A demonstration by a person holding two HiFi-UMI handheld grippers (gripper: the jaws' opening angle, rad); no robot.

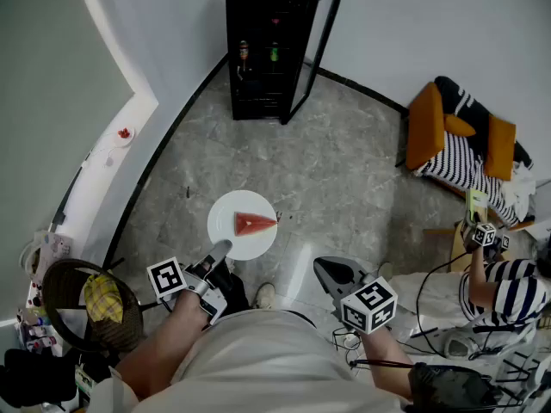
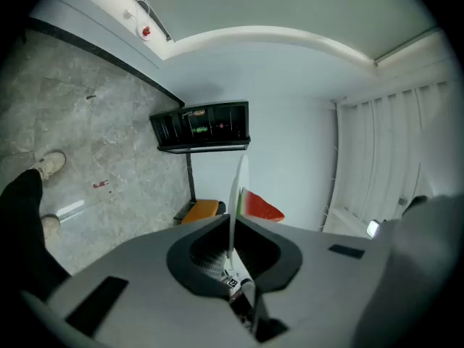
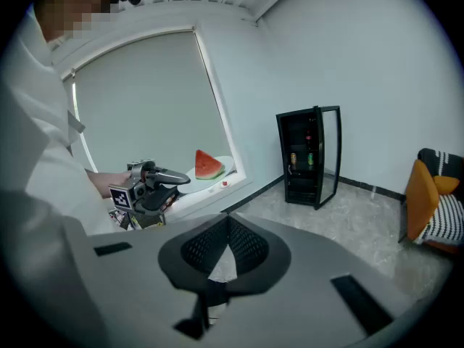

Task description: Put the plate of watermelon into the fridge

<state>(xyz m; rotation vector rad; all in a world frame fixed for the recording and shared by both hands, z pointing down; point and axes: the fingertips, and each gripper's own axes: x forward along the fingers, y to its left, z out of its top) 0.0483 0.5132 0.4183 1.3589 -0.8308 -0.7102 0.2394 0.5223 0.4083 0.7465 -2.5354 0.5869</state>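
A white plate (image 1: 225, 222) carrying a red watermelon wedge (image 1: 256, 223) is held level above the marble floor. My left gripper (image 1: 219, 249) is shut on the plate's near rim. In the left gripper view the plate (image 2: 236, 194) runs edge-on between the jaws, with the watermelon (image 2: 261, 207) to its right. My right gripper (image 1: 331, 274) hangs to the right of the plate, shut and holding nothing. The black fridge (image 1: 258, 54) stands against the far wall with its glass door (image 1: 317, 46) swung open and bottles inside. The right gripper view also shows the fridge (image 3: 308, 154) and the watermelon (image 3: 209, 164).
An orange chair (image 1: 426, 127) with striped cloth stands at the right wall. A person in a striped shirt (image 1: 504, 286) sits at the lower right among cables. A dark basket (image 1: 60, 308) holding a yellow cloth is at the lower left. A white sill (image 1: 103, 157) runs along the left wall.
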